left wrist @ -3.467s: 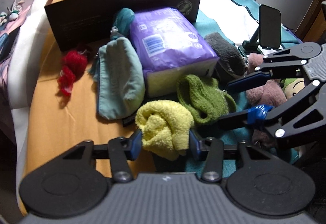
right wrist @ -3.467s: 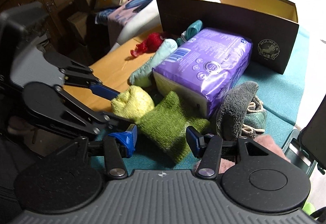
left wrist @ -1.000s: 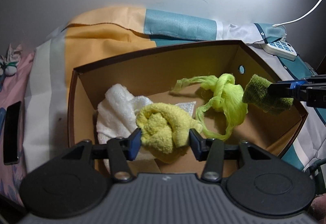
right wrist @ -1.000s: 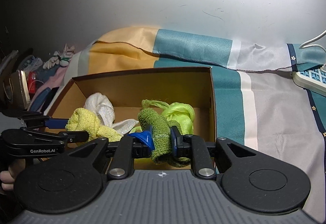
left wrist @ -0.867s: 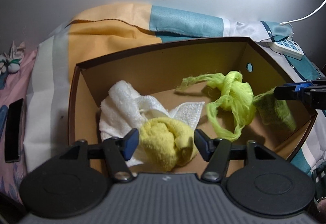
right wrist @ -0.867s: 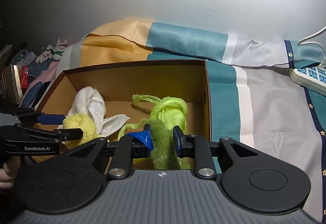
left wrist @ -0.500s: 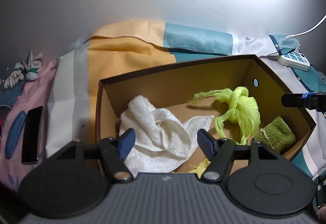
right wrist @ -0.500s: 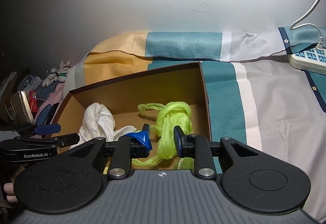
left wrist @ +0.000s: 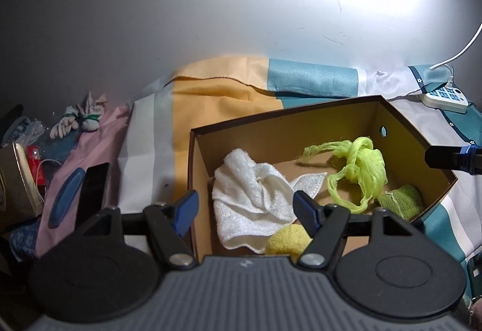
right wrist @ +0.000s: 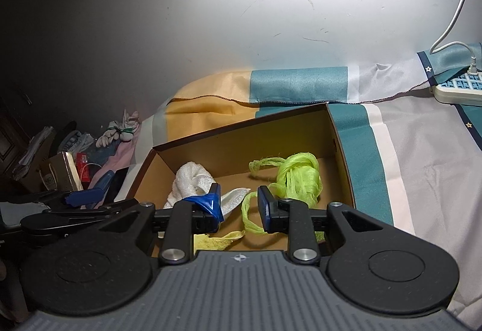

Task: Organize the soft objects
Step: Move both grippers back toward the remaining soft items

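A brown cardboard box (left wrist: 283,123) (right wrist: 241,126) sits on the striped bedspread. Inside lie a white towel (left wrist: 253,204) (right wrist: 192,180), a knotted neon-green mesh (left wrist: 358,165) (right wrist: 298,174), a yellow cloth (left wrist: 287,242) (right wrist: 217,240) and a dark green sock (left wrist: 400,203). My left gripper (left wrist: 245,210) is open and empty above the box's near left part. My right gripper (right wrist: 238,204) is open and empty above the box's near edge; its finger shows at the right in the left wrist view (left wrist: 452,156).
A white power strip (left wrist: 446,96) (right wrist: 458,90) with a cable lies on the bedspread at the right. A dark phone (left wrist: 93,195), a blue case (left wrist: 66,198), tied gloves (left wrist: 81,117) and clutter lie left of the box. A grey wall rises behind.
Both grippers let go of the yellow cloth and the green sock into the box, opened, and have pulled back and up from it. The box looks smaller now.
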`<state>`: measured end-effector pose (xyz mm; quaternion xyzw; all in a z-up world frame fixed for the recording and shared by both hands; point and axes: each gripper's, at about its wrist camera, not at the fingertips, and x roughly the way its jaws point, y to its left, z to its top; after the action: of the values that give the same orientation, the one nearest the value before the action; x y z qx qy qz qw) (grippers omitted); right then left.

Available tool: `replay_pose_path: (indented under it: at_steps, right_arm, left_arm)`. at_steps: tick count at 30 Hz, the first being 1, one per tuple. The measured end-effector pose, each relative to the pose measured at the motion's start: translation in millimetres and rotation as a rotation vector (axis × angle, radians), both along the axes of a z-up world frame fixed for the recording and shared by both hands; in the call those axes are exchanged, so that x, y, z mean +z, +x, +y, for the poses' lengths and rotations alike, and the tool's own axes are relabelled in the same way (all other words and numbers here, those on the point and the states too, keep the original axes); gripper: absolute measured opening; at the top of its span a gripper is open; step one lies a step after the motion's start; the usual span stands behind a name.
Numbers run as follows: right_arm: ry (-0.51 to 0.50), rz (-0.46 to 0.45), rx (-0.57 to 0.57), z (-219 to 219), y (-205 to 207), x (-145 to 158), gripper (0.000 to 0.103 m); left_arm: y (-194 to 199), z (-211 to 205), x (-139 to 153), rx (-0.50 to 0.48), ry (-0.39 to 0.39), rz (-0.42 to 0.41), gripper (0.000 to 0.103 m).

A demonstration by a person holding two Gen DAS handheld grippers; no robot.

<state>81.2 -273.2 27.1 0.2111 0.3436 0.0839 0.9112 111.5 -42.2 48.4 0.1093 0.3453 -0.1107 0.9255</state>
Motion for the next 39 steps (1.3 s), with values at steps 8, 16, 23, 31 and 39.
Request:
replay_pose_path:
  at_steps: [8,16,23,31,39]
  right_arm:
    - [0.047,-0.011,0.014,14,-30,1,0.009]
    - [0.038,-0.002,0.010,22,-56,-5,0.011]
    - [0.022,-0.002,0.014,29,-82,-12,0.015]
    - [0.004,-0.001,0.038,42,-113,-20,0.020]
    - [-0.010,0.008,0.054,50,-138,-26,0.027]
  left_arm:
    - [-35,18,4,0.057,-0.021,0.018,0.072]
    - [-64,31,-8,0.111,0.001,0.058,0.074]
    - [-88,36,-26,0.128,0.026,0.106,0.075]
    - [-111,39,-43,0.144,0.046,0.156,0.077]
    - [-129,39,-54,0.146,0.057,0.177,0.082]
